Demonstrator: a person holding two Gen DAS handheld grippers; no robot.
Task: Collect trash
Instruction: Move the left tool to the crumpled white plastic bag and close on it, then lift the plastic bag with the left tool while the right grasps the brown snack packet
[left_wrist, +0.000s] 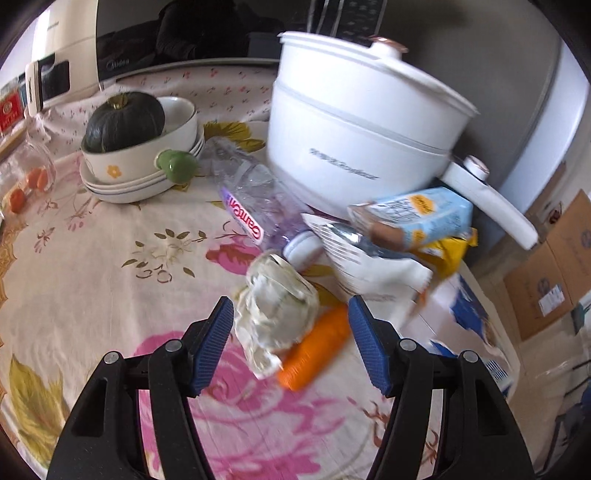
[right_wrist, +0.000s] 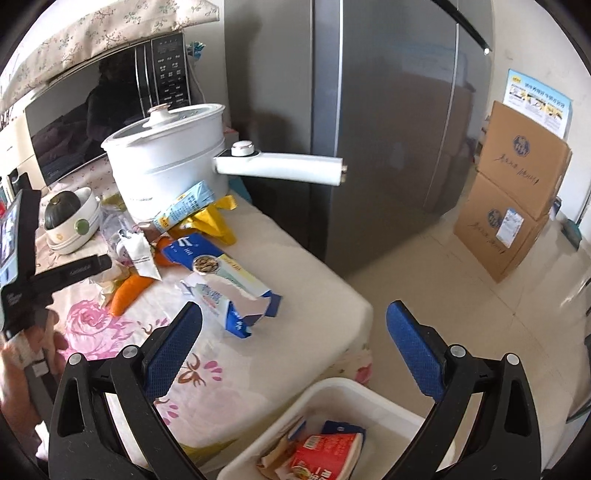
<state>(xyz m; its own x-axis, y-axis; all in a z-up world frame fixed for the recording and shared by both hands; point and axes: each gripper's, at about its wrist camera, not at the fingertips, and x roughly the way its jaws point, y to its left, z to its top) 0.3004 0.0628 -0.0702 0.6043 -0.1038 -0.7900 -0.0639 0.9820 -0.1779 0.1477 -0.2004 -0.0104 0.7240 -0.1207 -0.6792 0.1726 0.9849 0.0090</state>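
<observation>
1. The left gripper (left_wrist: 291, 325) hangs with its jaws apart and nothing pressed between the blue pads; a crumpled paper wad (left_wrist: 277, 314) and an orange wrapper (left_wrist: 317, 347) lie on the cloth in the gap between them.
2. The right gripper (right_wrist: 295, 350) is also spread wide and empty, poised over the table's corner, with a white bin (right_wrist: 332, 395) below it already holding a red carton and other scraps.
3. The paper wad looks light and soft — it should crush under the pads, so a squeeze across its bulkiest middle seems the safest hold.
4. The orange wrapper, touching the wad, looks slick and limp; pinched near one end it would likely dangle.
5. Farther out lie a crushed clear water bottle (left_wrist: 255, 192), a light-blue drink carton (left_wrist: 424, 218) and a torn blue-and-white box (right_wrist: 229, 284) — all light, thin-walled, easily dented.
6. The white electric pot (left_wrist: 362, 122) stands behind the litter on the flowered tablecloth (left_wrist: 110, 266).
</observation>
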